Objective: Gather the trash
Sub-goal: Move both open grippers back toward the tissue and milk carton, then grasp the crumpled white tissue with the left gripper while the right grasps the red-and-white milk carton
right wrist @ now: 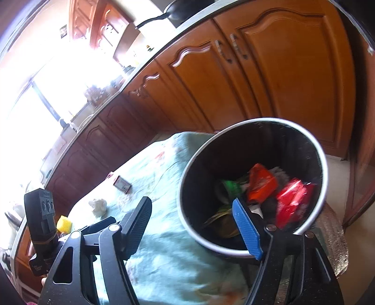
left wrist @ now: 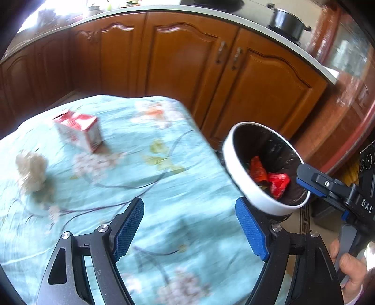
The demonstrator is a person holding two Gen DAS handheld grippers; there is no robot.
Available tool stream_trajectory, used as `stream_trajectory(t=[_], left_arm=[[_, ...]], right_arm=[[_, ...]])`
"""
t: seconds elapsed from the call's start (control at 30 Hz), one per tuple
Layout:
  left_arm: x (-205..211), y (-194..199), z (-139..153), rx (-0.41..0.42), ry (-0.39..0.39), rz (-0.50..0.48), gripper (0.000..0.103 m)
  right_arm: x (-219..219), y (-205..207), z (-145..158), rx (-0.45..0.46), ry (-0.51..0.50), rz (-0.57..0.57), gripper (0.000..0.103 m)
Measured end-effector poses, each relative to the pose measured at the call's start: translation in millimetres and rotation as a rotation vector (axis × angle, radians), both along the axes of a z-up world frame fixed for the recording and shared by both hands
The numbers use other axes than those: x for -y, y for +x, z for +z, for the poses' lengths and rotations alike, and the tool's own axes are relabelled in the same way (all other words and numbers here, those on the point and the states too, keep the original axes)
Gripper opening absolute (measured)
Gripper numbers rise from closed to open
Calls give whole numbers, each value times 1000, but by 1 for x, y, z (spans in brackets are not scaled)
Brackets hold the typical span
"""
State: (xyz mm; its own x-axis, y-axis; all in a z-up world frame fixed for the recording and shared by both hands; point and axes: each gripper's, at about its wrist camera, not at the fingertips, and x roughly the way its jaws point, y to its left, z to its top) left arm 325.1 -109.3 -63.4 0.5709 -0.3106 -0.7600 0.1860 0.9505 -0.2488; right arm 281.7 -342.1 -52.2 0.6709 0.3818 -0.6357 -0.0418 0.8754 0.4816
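A white-rimmed bin (left wrist: 236,173) with a black liner stands beside the table's right edge, holding red wrappers (left wrist: 276,184). In the right wrist view the bin (right wrist: 187,211) shows red, orange and green trash (right wrist: 260,185). A red-and-white carton (left wrist: 78,132) and a crumpled white tissue (left wrist: 31,172) lie on the floral tablecloth (left wrist: 164,187); both show small in the right wrist view, the carton (right wrist: 121,184) and the tissue (right wrist: 98,206). My left gripper (left wrist: 189,227) is open and empty above the cloth. My right gripper (right wrist: 192,225) is open and empty at the bin's near rim.
Wooden kitchen cabinets (left wrist: 187,61) stand behind the table under a countertop with a black pot (left wrist: 287,22). A small yellow object (right wrist: 63,224) sits at the table's left side. A patterned rug (left wrist: 304,225) lies on the floor under the bin.
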Motion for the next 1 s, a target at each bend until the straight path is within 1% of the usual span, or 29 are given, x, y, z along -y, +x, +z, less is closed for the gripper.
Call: stream_trajectory(t=[0.13, 0.33, 0.5, 0.57, 0.67, 0.77, 1.0], left_arm=[[-35, -11, -1, -5, -7, 73, 80], [-81, -26, 2, -1, -13, 169, 80], [-112, -36, 2, 1, -17, 243, 80], [-124, -39, 2, -1, -18, 267, 80], [-138, -40, 2, -5, -16, 301, 80], [-149, -39, -1, -10, -14, 326, 80], [-165, -23, -7, -19, 9, 364, 80]], right_arm=[[-31, 5, -3, -8, -8, 75, 76], [-70, 14, -11, -22, -22, 150, 77], [-100, 21, -17, -26, -45, 223, 87], [-111, 24, -19, -28, -53, 251, 88], [-127, 30, -22, -32, -66, 293, 91], [-143, 38, -25, -30, -81, 332, 91], [-171, 63, -28, -29, -119, 405, 91]])
